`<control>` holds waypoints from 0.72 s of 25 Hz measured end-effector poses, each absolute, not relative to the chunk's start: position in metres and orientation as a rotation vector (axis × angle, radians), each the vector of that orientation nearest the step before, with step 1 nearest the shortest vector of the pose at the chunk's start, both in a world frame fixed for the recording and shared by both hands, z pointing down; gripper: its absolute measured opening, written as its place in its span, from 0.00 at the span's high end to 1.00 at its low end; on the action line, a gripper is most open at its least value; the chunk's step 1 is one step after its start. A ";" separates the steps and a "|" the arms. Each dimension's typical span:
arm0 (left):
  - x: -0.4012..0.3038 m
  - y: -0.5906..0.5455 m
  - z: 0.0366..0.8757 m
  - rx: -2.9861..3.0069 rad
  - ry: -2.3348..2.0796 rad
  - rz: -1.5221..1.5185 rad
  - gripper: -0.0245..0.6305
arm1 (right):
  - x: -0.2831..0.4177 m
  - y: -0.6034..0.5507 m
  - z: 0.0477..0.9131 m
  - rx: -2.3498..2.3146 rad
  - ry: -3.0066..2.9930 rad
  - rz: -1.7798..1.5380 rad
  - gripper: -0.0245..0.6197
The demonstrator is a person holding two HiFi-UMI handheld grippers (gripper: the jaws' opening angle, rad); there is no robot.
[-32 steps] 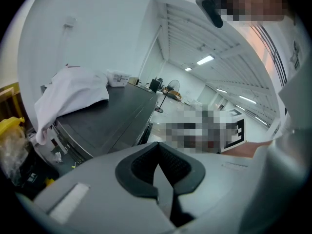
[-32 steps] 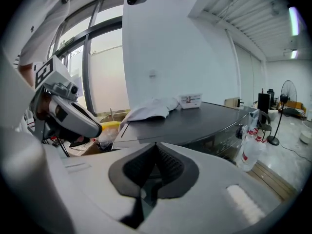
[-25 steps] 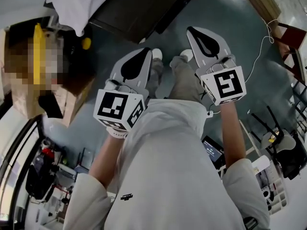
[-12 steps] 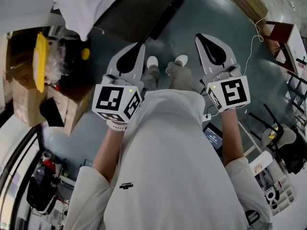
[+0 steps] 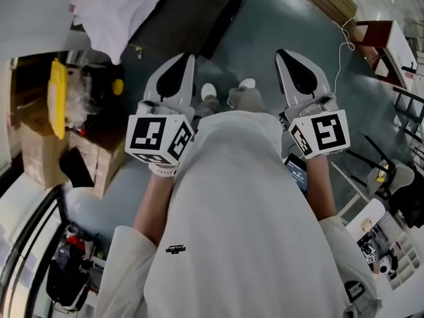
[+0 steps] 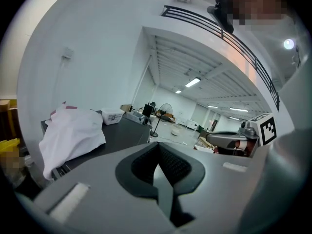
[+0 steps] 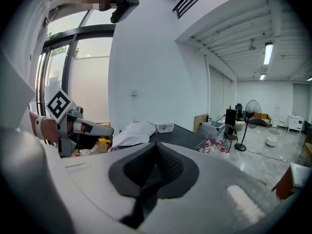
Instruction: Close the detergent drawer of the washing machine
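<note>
Neither the washing machine nor its detergent drawer shows from any angle here, so I can't tell where the drawer sits or whether it is in or out. The person stands with both tools held up before the chest. The grey two-jaw left gripper [image 5: 183,61] and the matching right gripper [image 5: 286,57] each have their dark pads pressed together with nothing between them, pointing out over the person's own pale shoes [image 5: 209,90]. The main risk, to my eye, lies in the walking rather than the pushing. A thin white cable [image 5: 344,48] trails across the grey-green floor [image 5: 291,18] ahead on the right, easy to snag with a foot while the eyes are on the tools. On the left, the edge of the dark flat-topped table [image 5: 179,25], with a crumpled white cloth [image 5: 112,8] draped on it, lies near the left gripper. Brown cardboard boxes [image 5: 36,144] crowd that side further. Straight ahead the floor is open. The right is hemmed by a reddish-brown framed stand [image 5: 374,45].
</note>
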State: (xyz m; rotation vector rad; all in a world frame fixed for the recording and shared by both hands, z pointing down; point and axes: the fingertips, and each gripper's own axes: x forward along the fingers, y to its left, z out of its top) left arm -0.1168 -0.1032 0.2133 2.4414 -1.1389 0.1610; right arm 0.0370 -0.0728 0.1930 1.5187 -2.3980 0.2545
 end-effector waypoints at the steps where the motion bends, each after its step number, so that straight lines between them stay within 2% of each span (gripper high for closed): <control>1: -0.116 -0.104 0.211 2.450 -1.134 0.156 0.94 | 0.038 -0.071 0.190 1.529 -2.397 0.247 0.96; 18: -0.116 -0.100 0.196 2.508 -1.087 0.144 0.94 | 0.042 -0.048 0.181 1.613 -2.373 0.235 0.96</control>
